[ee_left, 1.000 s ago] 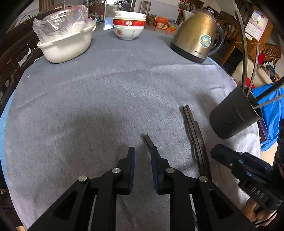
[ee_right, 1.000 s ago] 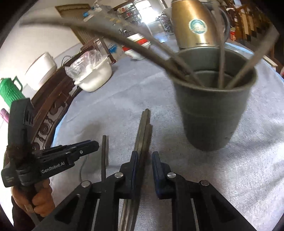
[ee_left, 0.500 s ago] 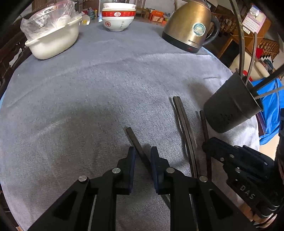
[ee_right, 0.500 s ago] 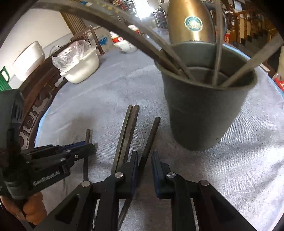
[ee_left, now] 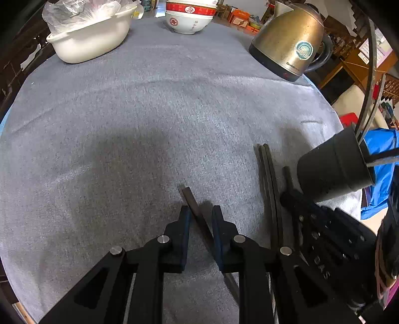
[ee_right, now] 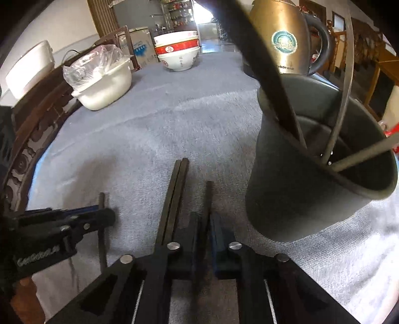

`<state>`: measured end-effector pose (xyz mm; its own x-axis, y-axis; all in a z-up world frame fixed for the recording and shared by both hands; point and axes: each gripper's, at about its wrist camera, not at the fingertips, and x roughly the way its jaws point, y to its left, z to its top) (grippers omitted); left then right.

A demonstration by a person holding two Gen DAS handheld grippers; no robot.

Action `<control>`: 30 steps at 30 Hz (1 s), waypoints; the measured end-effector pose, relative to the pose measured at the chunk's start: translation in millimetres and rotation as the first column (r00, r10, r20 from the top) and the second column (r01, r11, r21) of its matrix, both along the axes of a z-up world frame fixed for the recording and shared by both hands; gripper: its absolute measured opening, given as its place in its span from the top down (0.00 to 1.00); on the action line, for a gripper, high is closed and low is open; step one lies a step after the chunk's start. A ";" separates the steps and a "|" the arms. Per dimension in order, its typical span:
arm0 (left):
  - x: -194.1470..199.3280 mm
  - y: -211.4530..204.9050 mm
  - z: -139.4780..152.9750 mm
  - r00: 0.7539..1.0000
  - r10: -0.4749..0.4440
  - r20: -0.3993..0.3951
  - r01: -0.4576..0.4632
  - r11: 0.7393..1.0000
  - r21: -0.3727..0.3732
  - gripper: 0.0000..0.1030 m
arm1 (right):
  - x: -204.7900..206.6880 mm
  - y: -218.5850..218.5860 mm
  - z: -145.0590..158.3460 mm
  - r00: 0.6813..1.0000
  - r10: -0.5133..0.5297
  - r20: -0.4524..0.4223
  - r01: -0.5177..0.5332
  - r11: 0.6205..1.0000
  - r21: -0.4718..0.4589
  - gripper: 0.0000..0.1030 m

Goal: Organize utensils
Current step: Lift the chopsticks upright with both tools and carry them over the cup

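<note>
Dark chopsticks lie on the grey tablecloth. In the left wrist view my left gripper [ee_left: 201, 211] is open, its jaws on either side of a single chopstick [ee_left: 190, 199]. A pair of chopsticks [ee_left: 268, 174] lies to its right, and another single one [ee_left: 288, 177] beside the dark utensil cup [ee_left: 334, 167], which holds several utensils. In the right wrist view my right gripper [ee_right: 204, 219] stands narrowly open around that single chopstick [ee_right: 209, 197], with the pair [ee_right: 175, 184] just left and the cup [ee_right: 311, 179] at right. The left gripper [ee_right: 74, 219] shows at far left.
A gold kettle [ee_left: 291, 42] stands at the back right. Stacked bowls [ee_left: 189, 15] and a white basin with a plastic bag [ee_left: 89, 40] stand at the back. The table edge [ee_left: 349, 199] drops off right of the cup. Wooden chairs [ee_right: 37, 129] stand at left.
Both grippers moved forward along the table. The left one now has the single chopstick between its jaws; the right one shifted from the pair onto the single chopstick near the cup.
</note>
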<state>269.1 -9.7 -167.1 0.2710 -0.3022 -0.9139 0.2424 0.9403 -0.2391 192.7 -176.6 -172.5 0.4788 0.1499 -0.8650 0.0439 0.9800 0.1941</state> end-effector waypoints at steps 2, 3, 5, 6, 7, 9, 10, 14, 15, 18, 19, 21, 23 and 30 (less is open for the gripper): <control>2.6 -0.6 -0.8 1.000 0.009 -0.003 -0.009 1.000 -0.006 0.87 | -5.6 -3.5 4.1 1.000 -0.001 0.023 0.000 1.000 0.019 0.93; 2.9 0.8 -0.9 1.000 0.016 -0.006 -0.016 1.000 -0.014 0.87 | -8.2 -4.6 7.5 0.999 0.004 0.039 -0.006 1.000 0.028 0.93; 0.7 4.9 1.4 0.999 0.036 0.002 -0.036 0.999 -0.026 0.89 | -13.9 -8.7 16.4 0.997 0.013 0.074 -0.017 0.999 0.047 0.93; -1.3 6.6 4.8 0.999 0.045 0.013 -0.044 0.998 -0.032 0.89 | -17.0 -11.7 21.4 0.996 0.014 0.094 -0.020 0.998 0.059 0.93; -3.0 7.6 7.7 0.999 0.050 0.022 -0.049 0.998 -0.038 0.90 | -21.7 -17.0 28.9 0.992 0.015 0.122 -0.026 0.995 0.095 0.93; -9.6 10.6 21.9 0.997 0.056 0.053 -0.053 0.997 -0.058 0.91 | -31.1 -26.9 40.6 0.986 0.009 0.164 -0.034 0.988 0.150 0.93; -11.5 11.4 27.0 0.996 0.057 0.064 -0.053 0.997 -0.059 0.91 | -35.4 -30.4 45.9 0.983 0.005 0.184 -0.036 0.985 0.169 0.93; -28.3 13.3 62.7 0.988 0.058 0.141 -0.048 0.996 -0.074 0.92 | -52.0 -44.9 73.1 0.962 -0.019 0.273 -0.054 0.965 0.259 0.93; -34.6 14.4 74.3 0.985 0.056 0.165 -0.043 0.996 -0.079 0.93 | -55.3 -48.0 80.0 0.955 -0.027 0.295 -0.057 0.961 0.272 0.93; -49.8 13.6 105.6 0.972 0.046 0.232 -0.025 0.995 -0.093 0.93 | -73.7 -58.3 105.0 0.927 -0.059 0.370 -0.054 0.956 0.288 0.93; -54.1 12.3 114.5 0.967 0.044 0.250 -0.020 0.995 -0.097 0.94 | -77.8 -61.7 112.4 0.918 -0.069 0.391 -0.054 0.954 0.295 0.93; -66.8 9.2 136.8 0.954 0.037 0.298 -0.005 0.994 -0.105 0.94 | -86.0 -70.1 129.0 0.896 -0.095 0.435 -0.048 0.951 0.306 0.93; -73.9 5.4 151.4 0.945 0.028 0.327 0.009 0.994 -0.112 0.94 | -90.6 -77.9 139.5 0.882 -0.110 0.458 -0.046 0.948 0.315 0.93; -102.5 -9.0 197.4 0.903 0.011 0.429 0.055 0.988 -0.141 0.94 | -113.7 -97.8 170.3 0.825 -0.158 0.542 -0.049 0.936 0.347 0.93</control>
<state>166.6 -18.7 30.3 0.6171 -0.4340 -0.6564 0.3729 0.8958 -0.2417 79.0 -274.4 -2.2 0.8747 0.3353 -0.3500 -0.1208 0.8500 0.5127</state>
